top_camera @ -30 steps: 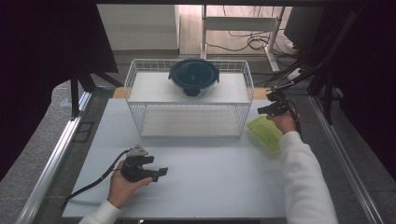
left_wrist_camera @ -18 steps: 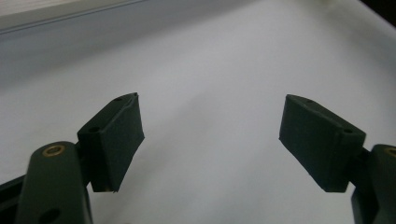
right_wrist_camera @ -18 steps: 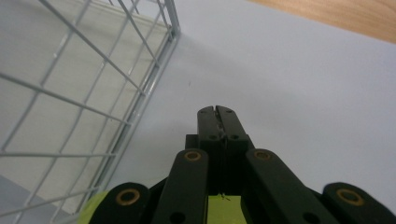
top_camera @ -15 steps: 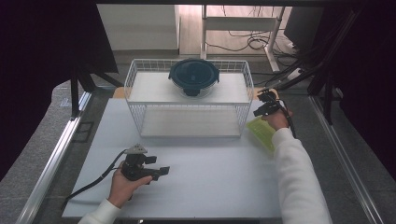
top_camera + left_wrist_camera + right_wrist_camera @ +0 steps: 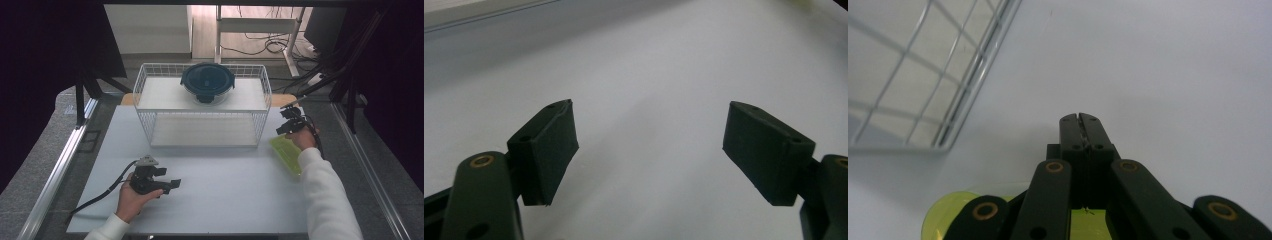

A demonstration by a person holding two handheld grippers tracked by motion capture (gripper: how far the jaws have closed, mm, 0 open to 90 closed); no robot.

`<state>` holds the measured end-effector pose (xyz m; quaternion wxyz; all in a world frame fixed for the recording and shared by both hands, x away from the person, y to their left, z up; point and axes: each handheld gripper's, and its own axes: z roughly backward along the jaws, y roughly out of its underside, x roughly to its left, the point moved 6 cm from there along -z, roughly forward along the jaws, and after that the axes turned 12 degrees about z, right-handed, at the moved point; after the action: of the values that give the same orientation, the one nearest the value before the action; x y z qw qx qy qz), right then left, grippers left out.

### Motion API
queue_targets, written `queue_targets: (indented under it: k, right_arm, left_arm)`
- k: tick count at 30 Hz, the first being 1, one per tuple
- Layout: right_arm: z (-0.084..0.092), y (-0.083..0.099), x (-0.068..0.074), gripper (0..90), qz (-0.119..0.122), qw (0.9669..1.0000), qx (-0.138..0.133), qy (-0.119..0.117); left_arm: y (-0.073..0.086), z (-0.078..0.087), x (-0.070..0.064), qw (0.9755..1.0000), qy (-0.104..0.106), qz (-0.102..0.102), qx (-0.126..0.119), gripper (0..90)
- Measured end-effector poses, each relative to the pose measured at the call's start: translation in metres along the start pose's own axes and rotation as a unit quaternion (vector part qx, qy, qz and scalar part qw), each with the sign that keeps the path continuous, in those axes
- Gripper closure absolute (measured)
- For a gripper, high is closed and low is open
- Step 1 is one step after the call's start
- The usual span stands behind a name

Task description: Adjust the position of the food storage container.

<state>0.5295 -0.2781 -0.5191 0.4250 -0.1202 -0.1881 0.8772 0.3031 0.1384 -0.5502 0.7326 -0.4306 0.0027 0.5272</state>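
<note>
no readable text, labels or numbers

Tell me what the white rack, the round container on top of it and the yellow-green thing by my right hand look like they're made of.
The rack looks like white-coated metal wire: a thin, regular grid. The round container seems to be clear glass or plastic under a dark blue, slightly glossy plastic lid. The yellow-green tray looks like translucent plastic, since light glows through it under the right claw.
</note>
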Motion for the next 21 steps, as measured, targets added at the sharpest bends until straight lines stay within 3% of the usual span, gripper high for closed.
queue_targets:
  k: [7,12,21]
  right_arm:
    - [0.012,0.024,0.012,88.6,-0.007,1.0,0.002,-0.002]
    - [0.02,0.04,0.021,88.6,0.006,0.9999,-0.006,-0.012]
    - [0.03,0.05,0.023,88.6,-0.008,0.9992,-0.034,-0.018]
  left_arm:
    - [0.001,-0.001,0.0,1.0,0.0,-0.001,0.002,21.3]
    - [0.001,0.0,0.002,1.0,-0.005,-0.001,0.002,21.3]
    - [0.002,-0.001,0.002,1.0,-0.006,0.002,0.003,21.3]
